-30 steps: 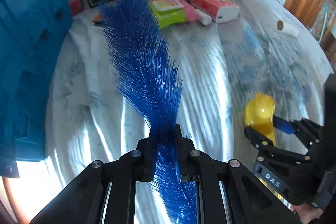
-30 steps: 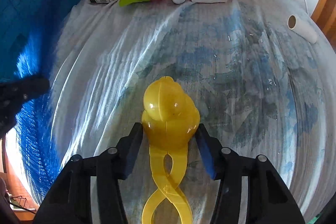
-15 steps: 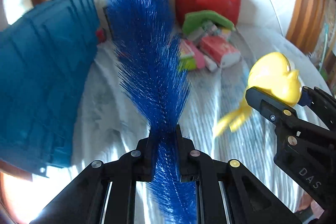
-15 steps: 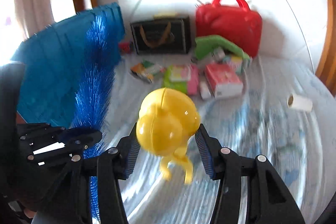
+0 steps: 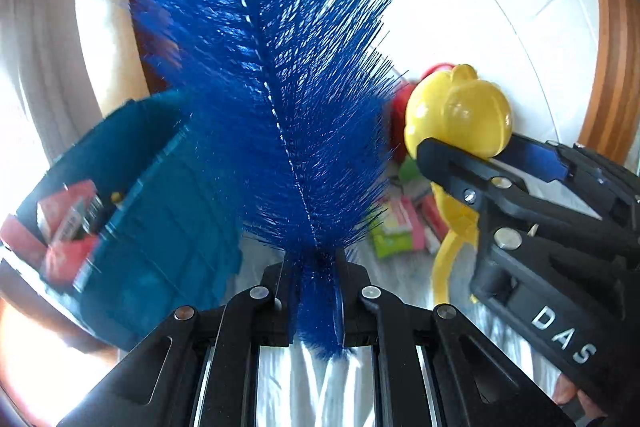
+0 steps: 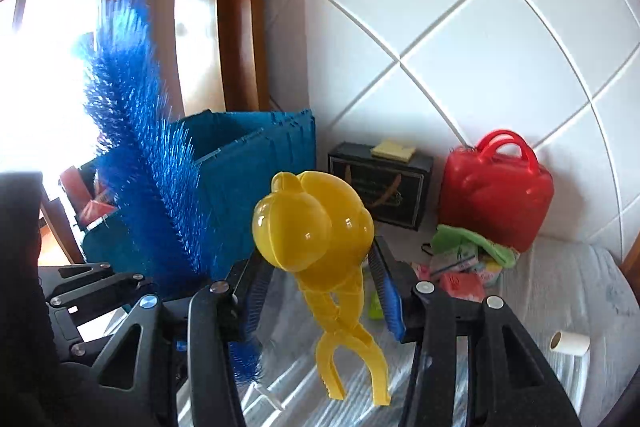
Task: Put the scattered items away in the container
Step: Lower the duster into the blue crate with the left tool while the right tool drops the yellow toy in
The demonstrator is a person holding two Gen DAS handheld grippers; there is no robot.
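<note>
1. Left wrist view: the left gripper [image 5: 316,291] has its fingers clamped tight on the lower end of a blue bristly bottle-type brush [image 5: 272,75]. The brush's long axis runs up and away from the fingers, tip toward the top of the view, wire spine leaning slightly left.
2. To the left and lower stands the blue plastic crate [image 5: 160,219], open, with red packets [image 5: 64,227] inside.
3. On the right, the right gripper [image 5: 492,163] carries a yellow plastic duck-shaped scoop tong [image 5: 460,115], head up, handles hanging down.
4. Right wrist view: the right gripper [image 6: 316,283] has its fingers at a middling width, closing on the duck tong's [image 6: 312,223] rounded head. Its long axis is near upright, the two handles pointing down toward the near cloth-covered desk [image 6: 560,291].
5. The brush [image 6: 140,155] rises at the left in front of the crate [image 6: 260,163]; a red plastic case [image 6: 496,191] sits far right.
</note>
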